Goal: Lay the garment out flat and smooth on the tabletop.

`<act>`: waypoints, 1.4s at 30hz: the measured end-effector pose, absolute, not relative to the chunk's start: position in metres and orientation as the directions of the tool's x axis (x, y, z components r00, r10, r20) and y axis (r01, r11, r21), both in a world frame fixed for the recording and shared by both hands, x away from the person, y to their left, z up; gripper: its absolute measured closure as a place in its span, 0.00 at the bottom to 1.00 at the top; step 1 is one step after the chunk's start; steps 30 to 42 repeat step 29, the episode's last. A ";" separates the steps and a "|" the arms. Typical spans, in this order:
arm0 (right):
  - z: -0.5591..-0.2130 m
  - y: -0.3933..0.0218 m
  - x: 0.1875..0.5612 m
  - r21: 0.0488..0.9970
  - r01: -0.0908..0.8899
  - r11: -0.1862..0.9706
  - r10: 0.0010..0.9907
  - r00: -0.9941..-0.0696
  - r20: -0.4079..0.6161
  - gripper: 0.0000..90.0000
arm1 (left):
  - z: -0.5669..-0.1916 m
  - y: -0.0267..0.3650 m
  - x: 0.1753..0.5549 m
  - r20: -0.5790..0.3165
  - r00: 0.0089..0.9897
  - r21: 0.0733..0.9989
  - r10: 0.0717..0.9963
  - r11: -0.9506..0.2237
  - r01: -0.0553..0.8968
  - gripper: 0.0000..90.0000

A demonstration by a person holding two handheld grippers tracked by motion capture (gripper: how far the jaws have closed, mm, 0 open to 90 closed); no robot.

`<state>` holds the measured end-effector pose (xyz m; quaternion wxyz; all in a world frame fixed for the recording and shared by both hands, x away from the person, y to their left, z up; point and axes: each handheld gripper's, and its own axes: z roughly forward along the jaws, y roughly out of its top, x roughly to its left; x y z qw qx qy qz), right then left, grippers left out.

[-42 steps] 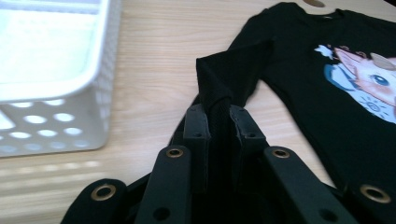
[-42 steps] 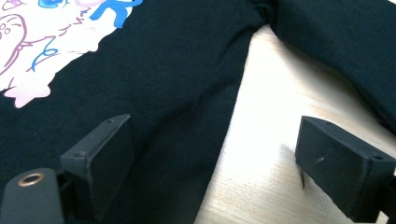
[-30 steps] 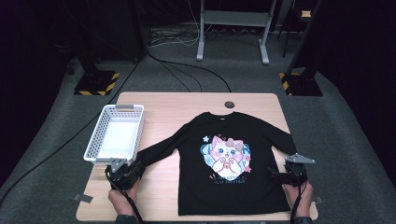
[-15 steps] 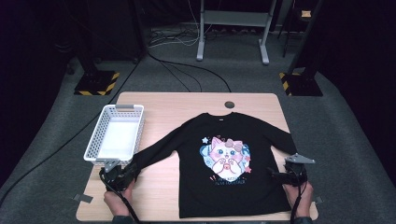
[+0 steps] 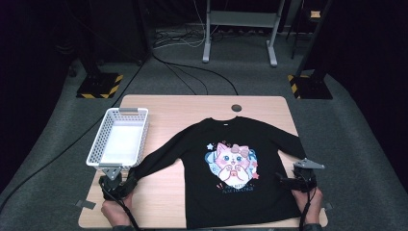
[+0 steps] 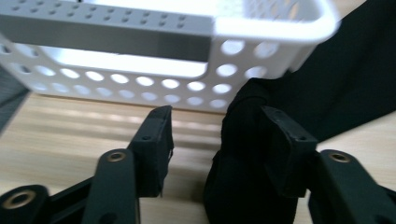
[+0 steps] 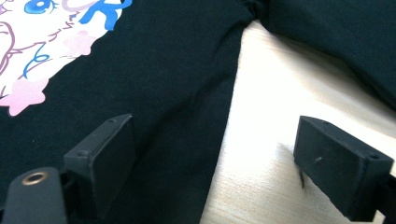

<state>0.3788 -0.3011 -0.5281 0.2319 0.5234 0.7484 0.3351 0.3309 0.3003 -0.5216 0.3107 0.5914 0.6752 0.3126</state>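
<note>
A black long-sleeved shirt (image 5: 235, 163) carried a print (image 5: 231, 166) of a pink-and-white cat with a bow, ringed by blue patches, pink stars and pale lettering. Its black cuff (image 6: 247, 154) lay against one jaw of the black left gripper (image 6: 215, 140). Beyond those jaws stood a white basket (image 6: 261, 28) perforated with round holes, its handle grey. Between the jaws of the black right gripper (image 7: 219, 158), black fabric met the pale, striped wood grain of the counter (image 7: 271, 140).

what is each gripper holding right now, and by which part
Nothing. The left gripper has just been opening, sleeve cuff loose between its jaws; the right gripper is open.
</note>
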 end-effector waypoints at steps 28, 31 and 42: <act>-0.528 -0.307 0.358 0.747 0.627 0.220 0.943 -0.334 0.003 0.02 | -0.530 0.305 0.329 -0.147 -0.040 0.778 0.988 0.140 0.612 0.04; -0.528 -0.307 0.358 0.747 0.627 0.221 0.942 -0.336 0.003 0.02 | -0.530 0.305 0.329 -0.147 -0.040 0.778 0.988 0.140 0.612 0.03; -0.528 -0.307 0.358 0.747 0.627 0.221 0.942 -0.336 0.003 0.02 | -0.530 0.305 0.329 -0.147 -0.040 0.778 0.988 0.140 0.612 0.03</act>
